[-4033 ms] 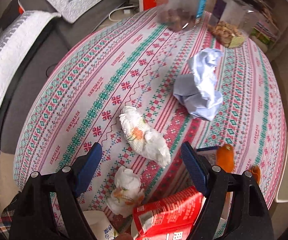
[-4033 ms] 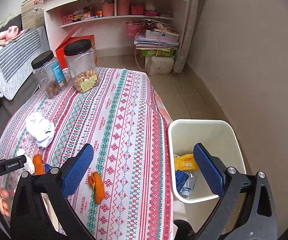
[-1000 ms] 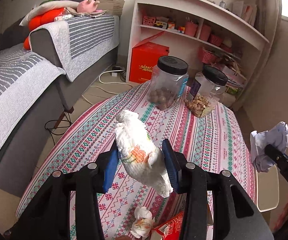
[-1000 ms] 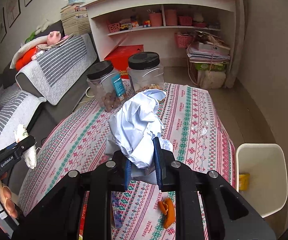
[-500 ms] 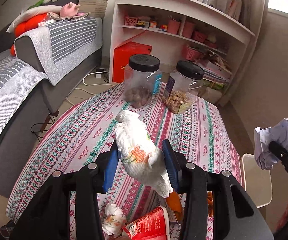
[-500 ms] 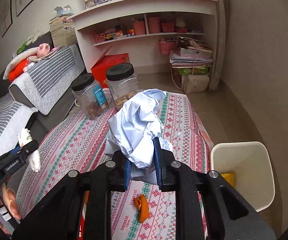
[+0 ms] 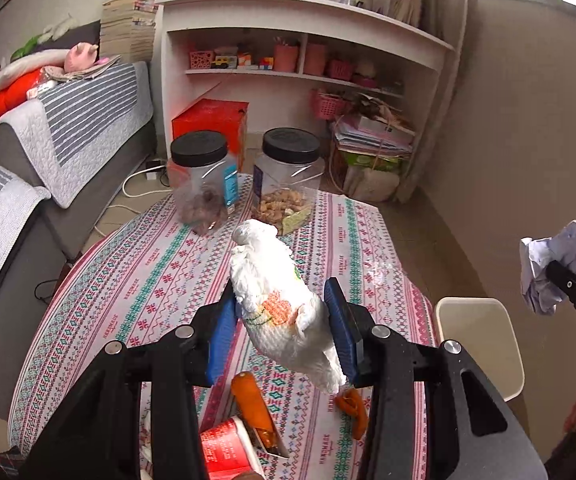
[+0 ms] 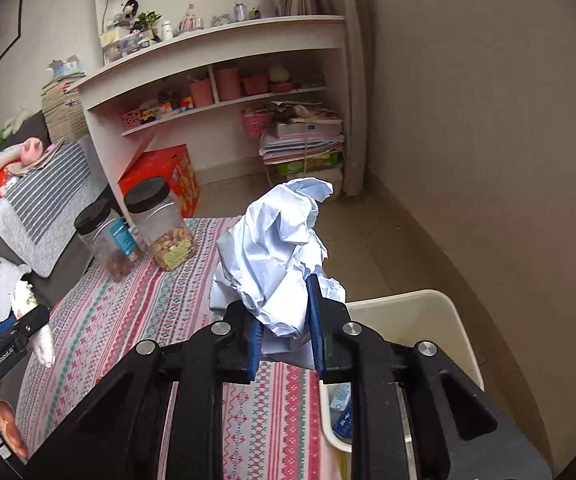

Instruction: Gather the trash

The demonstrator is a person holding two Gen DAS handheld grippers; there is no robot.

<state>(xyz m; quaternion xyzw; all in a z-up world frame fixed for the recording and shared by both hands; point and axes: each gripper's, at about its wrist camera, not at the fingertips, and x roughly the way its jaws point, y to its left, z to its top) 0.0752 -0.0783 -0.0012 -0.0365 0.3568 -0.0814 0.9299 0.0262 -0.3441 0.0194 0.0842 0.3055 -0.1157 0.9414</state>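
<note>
L gripper [image 7: 280, 316]: fingers closed most of the way on a white crumpled napkin [image 7: 280, 304] w/ orange print, clamped between the blue pads; its top sticks up past the fingertips, its tail hangs below the R finger. Under the fingers, on the patterned surface [image 7: 144, 280]: red carton [image 7: 222, 450], orange peel [image 7: 254, 404] just below the L finger, another orange scrap [image 7: 354, 406] below the R finger. Beyond the fingertips, two black-lidded jars [image 7: 288, 180] side by side at the far edge of the surface. White bin [image 7: 478, 344] sits on the floor, right of the fingers.

R gripper [image 8: 282, 328]: fingers nearly shut, pinching a crumpled pale-blue paper ball [image 8: 278, 256] that bulges up & fwd past the fingertips. Bin [image 8: 416, 316] directly right of & below the R finger, some blue packaging inside. Surface [image 8: 128, 312] left of the fingers; jars [image 8: 160, 228] further out, then the white shelf unit [image 8: 216, 64].
</note>
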